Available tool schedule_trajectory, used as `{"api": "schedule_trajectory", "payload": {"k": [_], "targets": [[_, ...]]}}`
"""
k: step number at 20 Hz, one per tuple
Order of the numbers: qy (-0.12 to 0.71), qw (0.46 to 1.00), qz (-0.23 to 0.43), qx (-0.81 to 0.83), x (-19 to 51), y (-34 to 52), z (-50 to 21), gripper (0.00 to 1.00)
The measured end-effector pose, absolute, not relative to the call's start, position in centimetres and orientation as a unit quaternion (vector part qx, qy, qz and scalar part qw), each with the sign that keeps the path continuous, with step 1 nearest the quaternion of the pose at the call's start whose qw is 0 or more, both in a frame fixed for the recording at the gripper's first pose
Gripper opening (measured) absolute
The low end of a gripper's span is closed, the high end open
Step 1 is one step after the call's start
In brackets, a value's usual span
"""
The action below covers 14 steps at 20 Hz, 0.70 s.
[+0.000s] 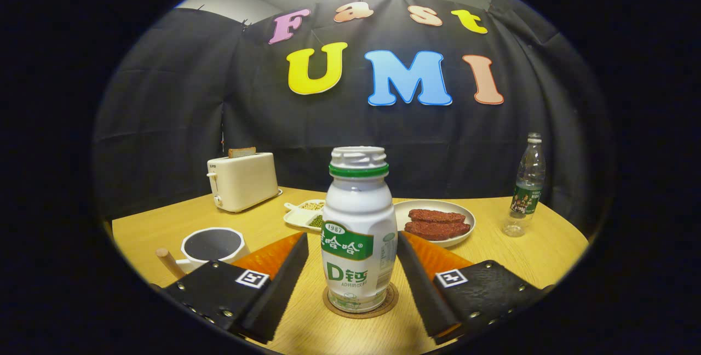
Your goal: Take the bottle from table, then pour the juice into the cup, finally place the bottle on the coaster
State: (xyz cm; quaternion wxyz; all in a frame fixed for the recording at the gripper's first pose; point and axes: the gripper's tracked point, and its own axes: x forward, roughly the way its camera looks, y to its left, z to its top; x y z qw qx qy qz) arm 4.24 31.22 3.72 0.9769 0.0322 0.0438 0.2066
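A white juice bottle (358, 229) with a green label and a green ring under its neck stands upright on a round brown coaster (392, 296). It stands between the two fingers of my gripper (353, 236). The gripper is open: a thin gap shows between the left finger and the bottle, and the right finger lies very close to the bottle's side. A white cup (212, 245) with a wooden handle stands on the table to the left, just beyond the left finger. What the cup holds cannot be told.
Beyond the bottle lie a white plate (465, 222) with red-brown slices and a small white tray (300, 215) of beans. A cream toaster (242, 181) with a bread slice stands at the back left. A clear water bottle (527, 188) stands at the far right of the wooden table (520, 253).
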Motion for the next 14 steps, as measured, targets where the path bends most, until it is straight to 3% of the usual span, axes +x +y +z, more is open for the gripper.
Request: {"api": "schedule_trajectory", "payload": {"k": [1, 14], "targets": [[0.029, 0.979, 0.201, 0.03, 3.8, 30.8, 4.8, 0.99], [-0.144, 0.978, 0.151, 0.024, -3.5, 25.0, 21.6, 0.99]]}}
